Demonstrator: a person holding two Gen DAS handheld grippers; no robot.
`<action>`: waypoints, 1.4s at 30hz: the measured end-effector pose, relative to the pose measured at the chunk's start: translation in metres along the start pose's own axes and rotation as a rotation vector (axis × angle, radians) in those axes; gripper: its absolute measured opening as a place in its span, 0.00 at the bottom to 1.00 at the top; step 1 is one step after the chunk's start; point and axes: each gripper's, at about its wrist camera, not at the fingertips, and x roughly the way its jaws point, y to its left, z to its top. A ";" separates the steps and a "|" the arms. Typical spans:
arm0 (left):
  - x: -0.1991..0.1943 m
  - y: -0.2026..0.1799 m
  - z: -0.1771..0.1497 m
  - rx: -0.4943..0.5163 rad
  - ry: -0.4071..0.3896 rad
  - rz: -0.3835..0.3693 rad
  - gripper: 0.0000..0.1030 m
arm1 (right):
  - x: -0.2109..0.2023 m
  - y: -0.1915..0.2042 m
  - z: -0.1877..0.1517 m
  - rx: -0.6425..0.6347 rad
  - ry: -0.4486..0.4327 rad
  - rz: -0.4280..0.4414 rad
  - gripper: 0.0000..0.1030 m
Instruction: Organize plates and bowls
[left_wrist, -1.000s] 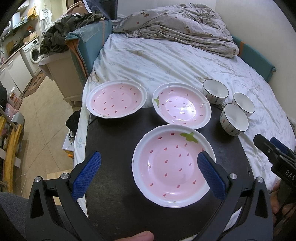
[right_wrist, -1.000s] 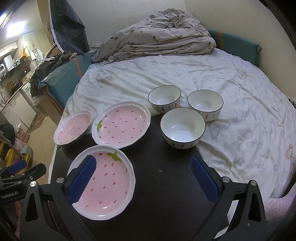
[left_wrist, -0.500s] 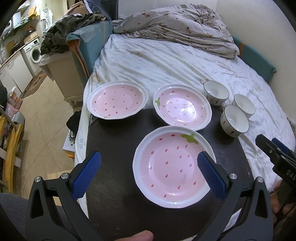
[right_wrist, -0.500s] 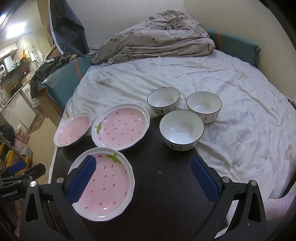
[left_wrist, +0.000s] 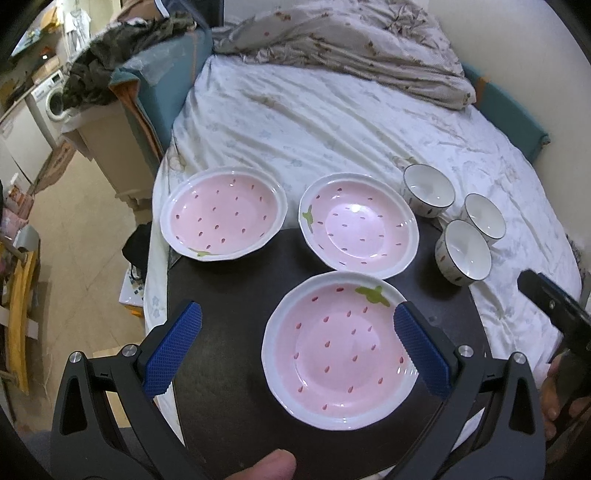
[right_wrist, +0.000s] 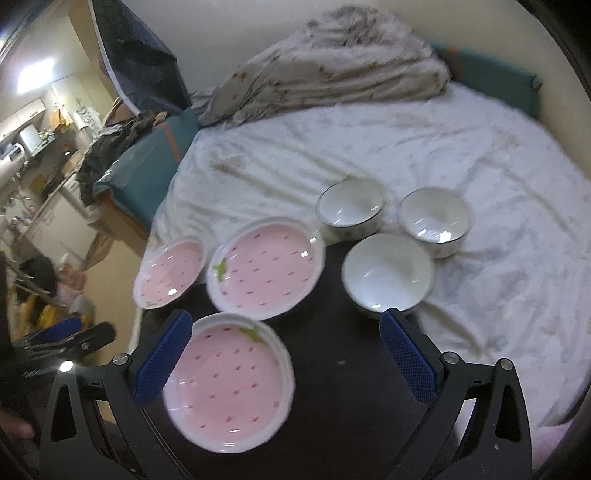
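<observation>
White-sheeted bed (left_wrist: 332, 122) under a dark round desk (left_wrist: 229, 332), three pink strawberry-patterned ceramic plates (left_wrist: 338, 350) centre frame, three white ceramic bowls (left_wrist: 463, 251) at right, left tongs (left_wrist: 295, 343) and right tongs (right_wrist: 282, 350) both gaping, empty.

The right gripper (right_wrist: 286, 349) hangs wide apart over three pink plates (right_wrist: 266, 267) and three white bowls (right_wrist: 388, 273).

pink strawberry-pattern plates (left_wrist: 338, 350), white bowls (left_wrist: 463, 251), black board (left_wrist: 229, 332), blue fingers (left_wrist: 173, 349)

Glossy ceramic plates (left_wrist: 338, 350) and bowls (left_wrist: 463, 252) — matt black board (left_wrist: 229, 295), soft creased cloth sheet (left_wrist: 314, 125)
</observation>
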 end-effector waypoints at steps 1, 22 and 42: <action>0.006 0.002 0.007 -0.004 0.022 -0.001 1.00 | 0.005 -0.001 0.003 0.013 0.016 0.017 1.00; 0.157 0.006 0.050 -0.177 0.297 -0.141 0.61 | 0.144 -0.053 -0.010 0.436 0.331 0.175 0.42; 0.223 0.011 0.058 -0.235 0.366 -0.232 0.29 | 0.207 -0.064 -0.002 0.447 0.355 0.113 0.23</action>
